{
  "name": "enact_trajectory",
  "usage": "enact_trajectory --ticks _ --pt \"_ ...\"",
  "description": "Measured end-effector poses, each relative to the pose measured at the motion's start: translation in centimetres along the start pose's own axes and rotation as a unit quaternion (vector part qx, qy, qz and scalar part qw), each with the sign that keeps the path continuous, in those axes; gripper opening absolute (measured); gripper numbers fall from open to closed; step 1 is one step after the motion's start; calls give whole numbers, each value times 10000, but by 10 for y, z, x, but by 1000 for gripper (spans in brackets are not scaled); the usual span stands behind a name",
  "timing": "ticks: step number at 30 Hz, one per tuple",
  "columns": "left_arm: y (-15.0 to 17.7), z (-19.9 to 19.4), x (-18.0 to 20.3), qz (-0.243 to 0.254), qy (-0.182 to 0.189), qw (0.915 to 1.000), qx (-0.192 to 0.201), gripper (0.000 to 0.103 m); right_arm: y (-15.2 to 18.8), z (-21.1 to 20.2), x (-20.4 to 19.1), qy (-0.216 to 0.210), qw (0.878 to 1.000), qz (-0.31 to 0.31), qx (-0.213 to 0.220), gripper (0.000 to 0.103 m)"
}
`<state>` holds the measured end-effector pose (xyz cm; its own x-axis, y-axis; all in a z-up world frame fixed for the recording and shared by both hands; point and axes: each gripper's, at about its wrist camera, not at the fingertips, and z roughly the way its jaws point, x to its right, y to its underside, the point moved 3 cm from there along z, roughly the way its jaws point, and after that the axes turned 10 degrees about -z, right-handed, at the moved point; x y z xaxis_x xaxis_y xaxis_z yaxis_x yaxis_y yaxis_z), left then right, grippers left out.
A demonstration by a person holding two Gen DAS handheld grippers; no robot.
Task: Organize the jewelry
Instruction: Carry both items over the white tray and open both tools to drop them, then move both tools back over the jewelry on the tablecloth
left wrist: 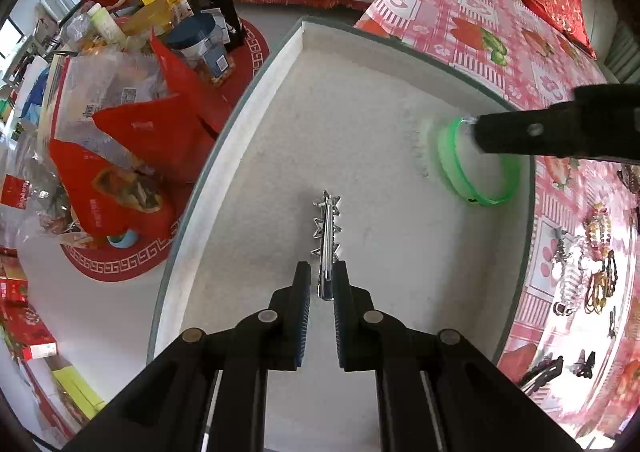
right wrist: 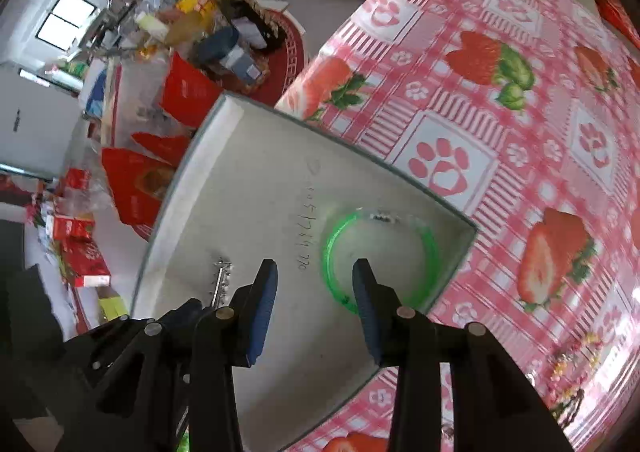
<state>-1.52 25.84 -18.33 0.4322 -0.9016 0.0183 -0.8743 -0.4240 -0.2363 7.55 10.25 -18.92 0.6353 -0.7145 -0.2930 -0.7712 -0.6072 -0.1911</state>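
A white shallow box lies on the strawberry tablecloth; it also shows in the right wrist view. My left gripper is shut on a silver star hair clip, holding its near end just over the box floor. The clip also shows in the right wrist view. A green bangle lies in the box's far right corner. My right gripper is open, its jaws wide apart above the bangle. In the left wrist view only one black finger of the right gripper shows.
More jewelry lies on the tablecloth at the right: bead bracelets, a silver clip, and dark hair clips. Left of the table, the floor holds red bags, a jar and boxes.
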Motion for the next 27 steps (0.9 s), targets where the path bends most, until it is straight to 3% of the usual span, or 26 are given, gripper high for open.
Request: enact_trajectory --ticks 12,13,14,15,22,27 --pt "0 -32 17 219 151 9996 81 16 55 -68 27 591 9969 482 170 43" --pt "0 -35 19 213 154 9996 81 37 61 -71 30 596 9966 550 175 43" --pt "0 -37 20 196 163 9997 68 98 68 -75 33 603 9959 643 176 43" --pt "0 -40 20 150 150 9997 130 103 74 -77 35 619 9955 700 175 43" --pt "-4 -63 37 433 46 9983 375 103 116 -98 54 777 9901 1153 201 43" --pt "-4 -74 43 429 -367 9975 434 103 140 -108 64 917 9867 1330 157 60"
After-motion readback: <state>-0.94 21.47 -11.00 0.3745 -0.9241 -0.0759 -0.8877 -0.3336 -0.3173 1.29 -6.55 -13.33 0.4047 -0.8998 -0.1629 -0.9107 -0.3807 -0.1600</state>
